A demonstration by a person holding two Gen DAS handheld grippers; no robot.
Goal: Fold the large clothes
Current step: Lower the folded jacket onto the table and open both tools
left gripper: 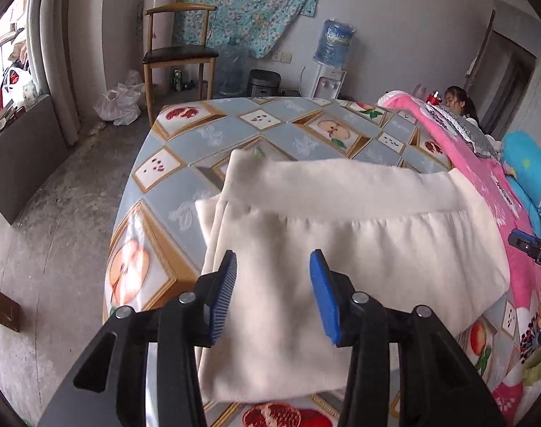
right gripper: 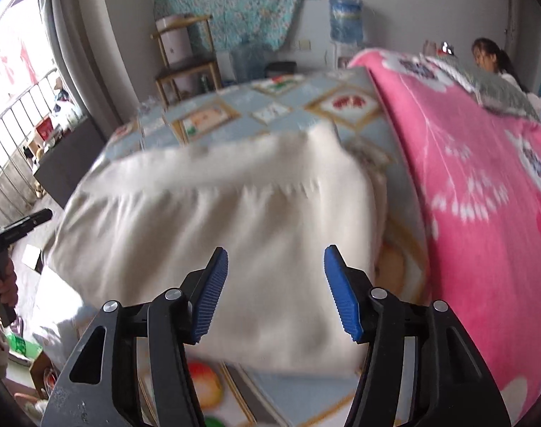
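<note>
The cream garment [left gripper: 341, 235] lies folded on the fruit-print bed cover [left gripper: 185, 163], just beside the pink blanket [left gripper: 483, 178]; it looks soft, light and floppy, best pinched at its near corners. Left hand-held gripper [left gripper: 273, 295] and right hand-held gripper [right gripper: 275, 293] hover above it, jaws apart, gripping nothing

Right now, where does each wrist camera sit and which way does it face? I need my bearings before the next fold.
Left wrist: on the left gripper, looking down and forward over the folded cream garment on the fruit-print tablecloth; its open jaws show, and the right gripper at the right edge.
Right wrist: on the right gripper, facing the same garment beside the pink blanket; open jaws show, plus the left gripper and hand.
Shared: garment, tablecloth, wooden chair, water dispenser.
</note>
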